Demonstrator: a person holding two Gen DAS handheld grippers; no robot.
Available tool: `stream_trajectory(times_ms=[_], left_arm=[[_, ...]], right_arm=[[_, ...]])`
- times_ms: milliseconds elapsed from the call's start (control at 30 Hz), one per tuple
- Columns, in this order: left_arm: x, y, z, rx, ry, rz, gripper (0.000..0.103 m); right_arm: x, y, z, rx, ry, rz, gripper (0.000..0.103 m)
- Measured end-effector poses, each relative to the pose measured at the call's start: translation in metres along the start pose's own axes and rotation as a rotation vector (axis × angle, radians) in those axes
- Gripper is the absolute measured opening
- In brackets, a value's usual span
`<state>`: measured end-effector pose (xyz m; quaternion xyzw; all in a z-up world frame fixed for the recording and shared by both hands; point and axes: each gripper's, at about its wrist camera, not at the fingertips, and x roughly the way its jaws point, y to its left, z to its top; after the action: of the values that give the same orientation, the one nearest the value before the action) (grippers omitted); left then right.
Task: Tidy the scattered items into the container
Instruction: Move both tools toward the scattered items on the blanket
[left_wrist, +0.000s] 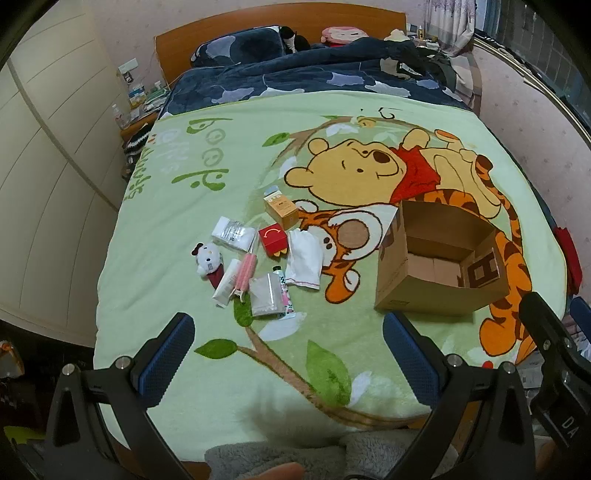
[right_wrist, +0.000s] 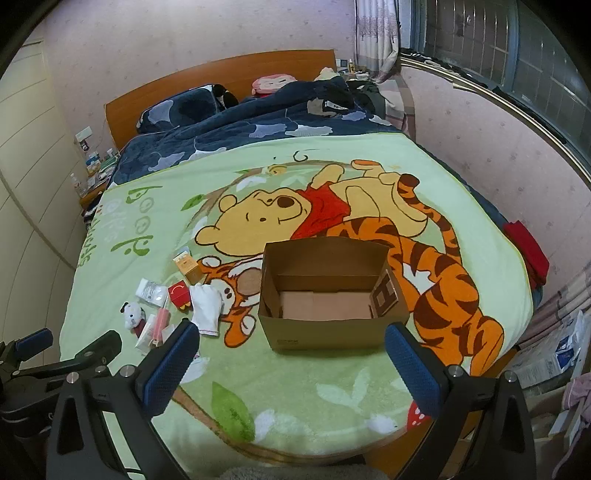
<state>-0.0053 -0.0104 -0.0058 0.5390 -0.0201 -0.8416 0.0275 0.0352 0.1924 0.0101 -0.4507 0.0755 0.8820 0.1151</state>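
An open, empty cardboard box (left_wrist: 439, 258) stands on the bed at the right; it also shows in the right wrist view (right_wrist: 328, 295). Left of it lie scattered items: an orange box (left_wrist: 281, 210), a red box (left_wrist: 271, 240), a white glove (left_wrist: 304, 258), a Hello Kitty plush (left_wrist: 207, 260), a white packet (left_wrist: 233, 234), pink sticks (left_wrist: 245, 269), a white tube (left_wrist: 226, 282) and a clear bag (left_wrist: 266, 295). My left gripper (left_wrist: 288, 354) is open and empty, above the bed's near edge. My right gripper (right_wrist: 291, 363) is open and empty, in front of the box.
The bed carries a green Winnie the Pooh blanket (left_wrist: 221, 362). A dark blue duvet (left_wrist: 295, 77) and pillows lie at the headboard. A wardrobe (left_wrist: 44, 184) stands to the left, a wall and window (right_wrist: 517, 74) to the right. Clutter (right_wrist: 554, 362) sits beside the bed.
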Motion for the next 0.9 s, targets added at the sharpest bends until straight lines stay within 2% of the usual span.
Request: stream_trajectory(times_ms=[433, 900], left_arm=[[-0.001, -0.004, -0.004, 0.019, -0.002, -0.006, 0.103], [-0.002, -0.026, -0.006, 0.071, 0.004, -0.021, 0.103]], right_arm=[[-0.002, -0.001, -0.005, 0.012, -0.005, -0.008, 0.103], [-0.006, -0.020, -0.007, 0.060, -0.011, -0.028, 0.103]])
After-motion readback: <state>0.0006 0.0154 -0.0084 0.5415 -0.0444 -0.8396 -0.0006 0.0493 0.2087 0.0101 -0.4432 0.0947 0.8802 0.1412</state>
